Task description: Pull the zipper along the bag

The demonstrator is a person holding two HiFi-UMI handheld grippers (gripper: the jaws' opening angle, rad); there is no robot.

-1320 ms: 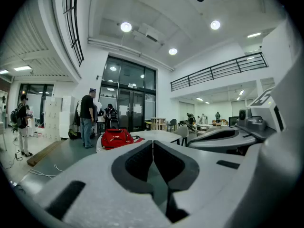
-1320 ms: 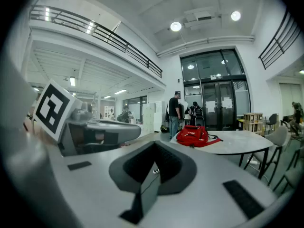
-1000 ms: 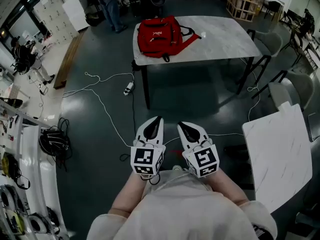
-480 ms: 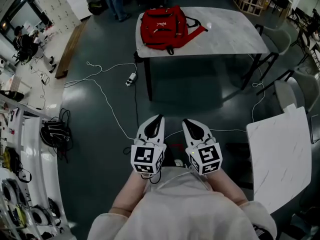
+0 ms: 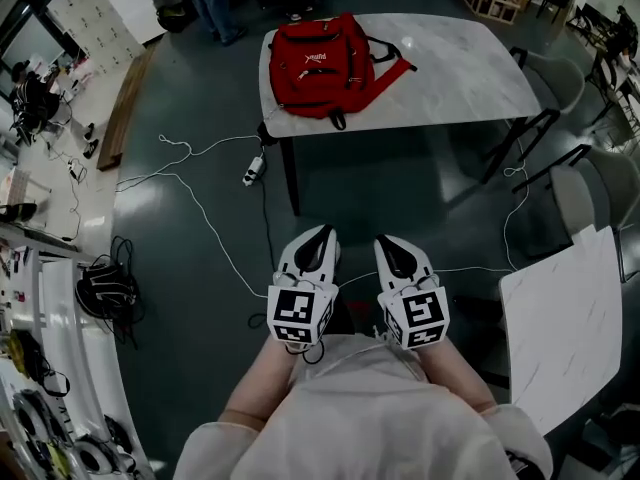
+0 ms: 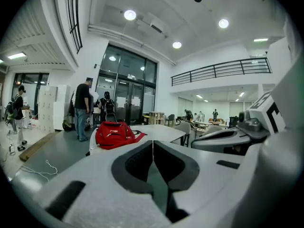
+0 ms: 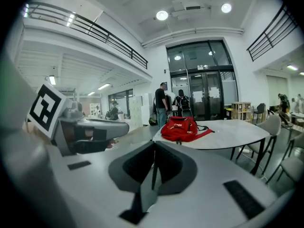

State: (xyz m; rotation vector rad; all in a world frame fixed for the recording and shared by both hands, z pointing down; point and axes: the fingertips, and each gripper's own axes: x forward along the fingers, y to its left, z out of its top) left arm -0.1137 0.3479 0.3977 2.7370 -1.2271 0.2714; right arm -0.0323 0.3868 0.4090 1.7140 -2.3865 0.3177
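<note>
Two grippers, one bag, two tables in the head view. The left gripper (image 5: pixel 322 234) and right gripper (image 5: pixel 386 241) sat side by side low in the frame, both pointing toward 12 o'clock over the dark floor (image 5: pixel 180 268).

In the left gripper view, the left gripper (image 6: pixel 153 142) had its jaws pressed together, tip to tip, with nothing between them. Same story in the right gripper view – the right gripper (image 7: pixel 154 144) was fully closed and carrying nothing. Neither one touched anything.

The single red bag (image 5: pixel 318 64) lay up at 12 o'clock, well apart from both grippers, on the 9 o'clock end of the marble-topped table (image 5: pixel 455 78). It was slumped flat, white logo on top, one red strap trailing across the tabletop toward 3 o'clock and a dark loop hanging just over the near edge. Whether its zipper was open or closed was too small to tell.

Both gripper views caught the bag (image 6: pixel 113 135) straight ahead – a soft red heap (image 7: pixel 179 128) on the tabletop. The second table (image 5: pixel 565 328) stood at 3 o'clock of the grippers. A white cable (image 5: pixel 205 218) snaked over the floor at 10 o'clock, running to one power strip (image 5: pixel 253 176).
</note>
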